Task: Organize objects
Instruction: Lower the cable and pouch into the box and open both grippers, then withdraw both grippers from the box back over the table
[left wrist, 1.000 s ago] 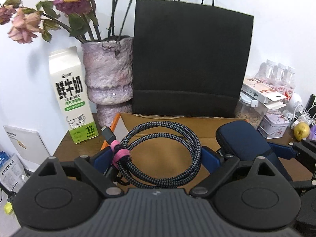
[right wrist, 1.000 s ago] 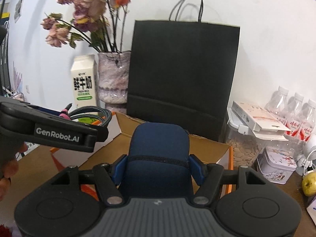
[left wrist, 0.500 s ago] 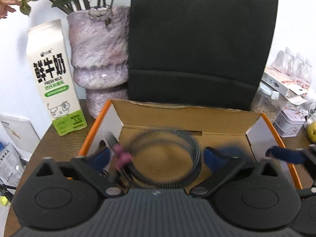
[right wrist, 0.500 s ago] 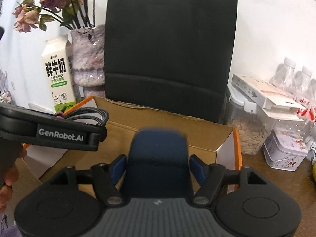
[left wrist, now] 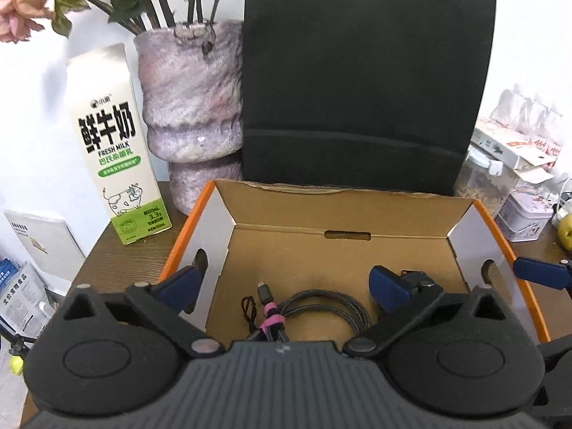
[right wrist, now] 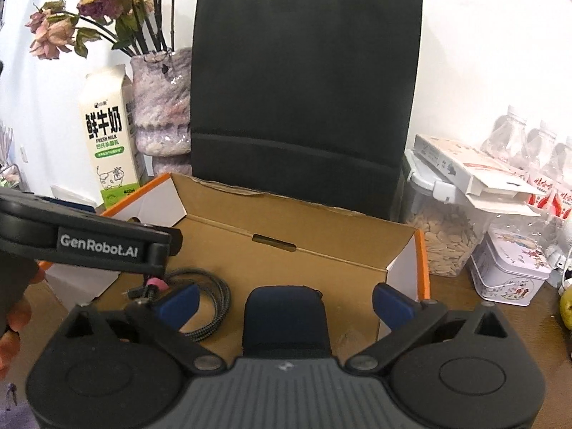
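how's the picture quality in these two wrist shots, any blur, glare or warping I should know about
Left wrist: fisheye bows the black bag and wall, corners vignette dark; the bottles at right are smeared, while the cable in the box is sharp. Right wrist: same warp, the white wall is overexposed, the pouch reads clearly, and the flowers look soft.

Beneath the tongs, the box (left wrist: 343,211) is matt brown cardboard with smooth white inner flaps. The cable (left wrist: 321,304) in it has a woven braided sheath; the pouch (right wrist: 286,318) looks like soft matt cloth. Behind stand a matt paper bag (left wrist: 364,82), a rough mottled vase (left wrist: 189,107) and a smooth printed carton (left wrist: 114,143).
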### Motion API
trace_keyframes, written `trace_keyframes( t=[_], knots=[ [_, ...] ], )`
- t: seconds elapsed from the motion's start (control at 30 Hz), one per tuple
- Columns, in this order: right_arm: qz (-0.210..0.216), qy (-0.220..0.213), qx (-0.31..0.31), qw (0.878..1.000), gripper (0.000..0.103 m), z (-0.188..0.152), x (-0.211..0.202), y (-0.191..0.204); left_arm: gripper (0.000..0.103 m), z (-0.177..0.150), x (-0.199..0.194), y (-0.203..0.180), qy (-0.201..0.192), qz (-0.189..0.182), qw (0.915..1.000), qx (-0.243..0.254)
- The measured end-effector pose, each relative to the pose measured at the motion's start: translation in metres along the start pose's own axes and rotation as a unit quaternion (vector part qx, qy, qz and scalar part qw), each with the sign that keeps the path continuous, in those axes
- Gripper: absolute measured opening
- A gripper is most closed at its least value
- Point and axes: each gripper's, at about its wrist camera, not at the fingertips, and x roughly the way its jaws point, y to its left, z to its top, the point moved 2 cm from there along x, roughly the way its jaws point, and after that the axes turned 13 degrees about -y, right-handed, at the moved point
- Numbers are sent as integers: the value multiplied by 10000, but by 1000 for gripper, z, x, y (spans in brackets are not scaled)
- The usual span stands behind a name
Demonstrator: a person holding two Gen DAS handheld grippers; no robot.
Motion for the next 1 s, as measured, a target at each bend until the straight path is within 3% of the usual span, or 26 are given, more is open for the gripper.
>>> trace_keyframes(
  t=[0.47,1.0],
  knots=[
    [11,-168,-18,9999,103,12,-57,14,103,1,-59,3,-115,57,9999,-32],
    [85,-493,-27,9987,103,-5,-156,39,103,-32,-162,14,-354,10,9994,19]
  ],
)
